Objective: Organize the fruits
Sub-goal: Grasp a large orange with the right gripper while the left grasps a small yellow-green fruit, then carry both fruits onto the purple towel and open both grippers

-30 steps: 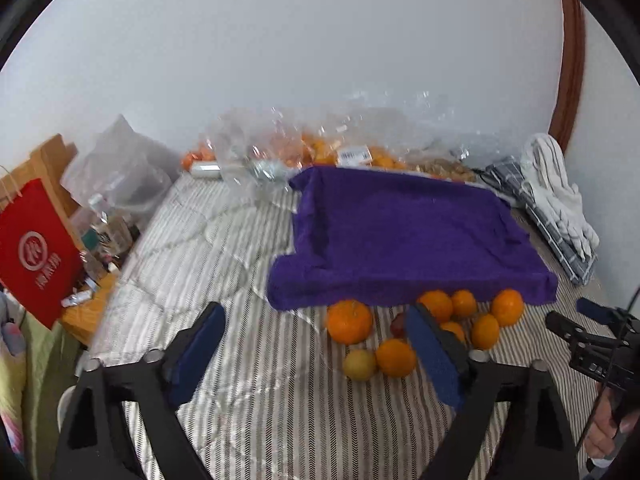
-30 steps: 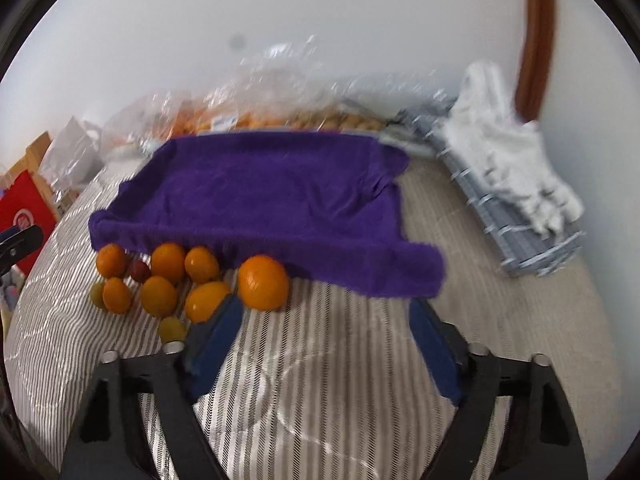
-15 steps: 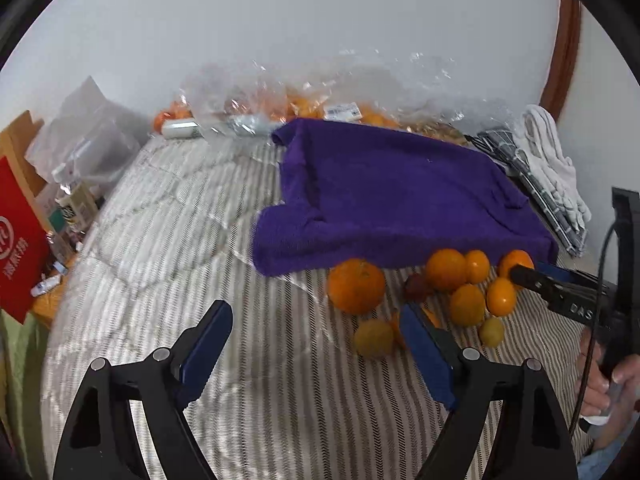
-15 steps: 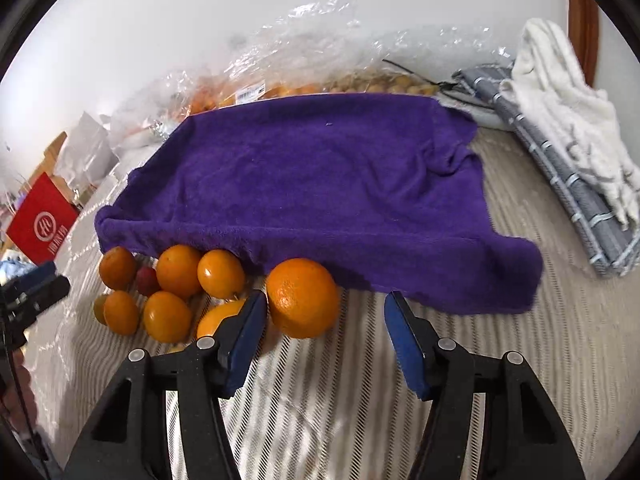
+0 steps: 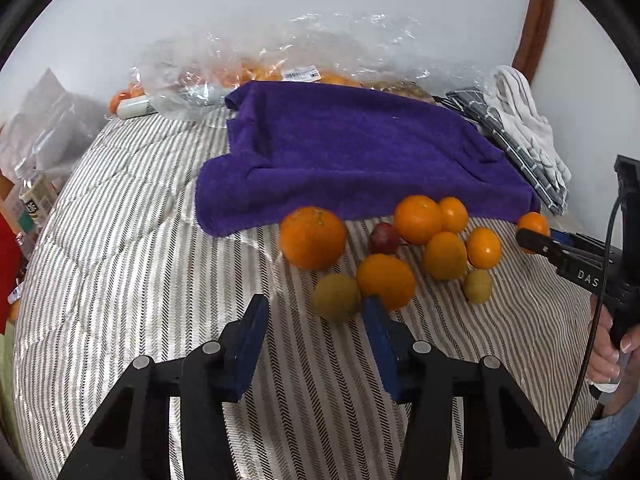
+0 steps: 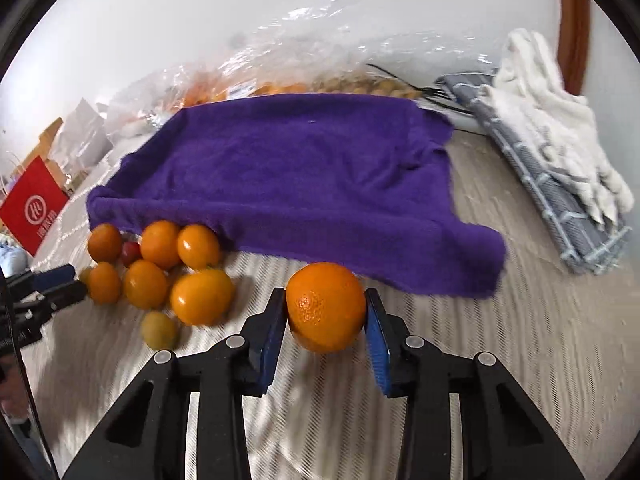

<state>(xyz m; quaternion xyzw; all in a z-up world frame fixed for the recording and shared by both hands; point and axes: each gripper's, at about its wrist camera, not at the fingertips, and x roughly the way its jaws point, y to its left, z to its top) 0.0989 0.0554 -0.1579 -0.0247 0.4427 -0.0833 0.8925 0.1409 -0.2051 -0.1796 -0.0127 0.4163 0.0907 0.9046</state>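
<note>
Since a second ago, right gripper [image 6: 326, 312] closing onto large orange [image 6: 325, 306]; left gripper [image 5: 312, 326] narrowing, empty. Grasp step; next we lift.

Clear plastic bags [image 5: 304, 60], bed's far edge: contents blurred, orange shapes only. Purple towel [image 6: 304, 172]: whatever lies beneath is hidden. Red bag [image 6: 34, 208]: cut by the picture's left edge. Bottle label [image 5: 34, 204]: print too small to read. Bed's near right area: motion-blurred.

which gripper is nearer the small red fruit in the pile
Left. The left gripper is at the pile's near edge, a couple of fruits short of the red fruit. The right gripper, jaws closing around a big orange, sits off beside the pile.
</note>
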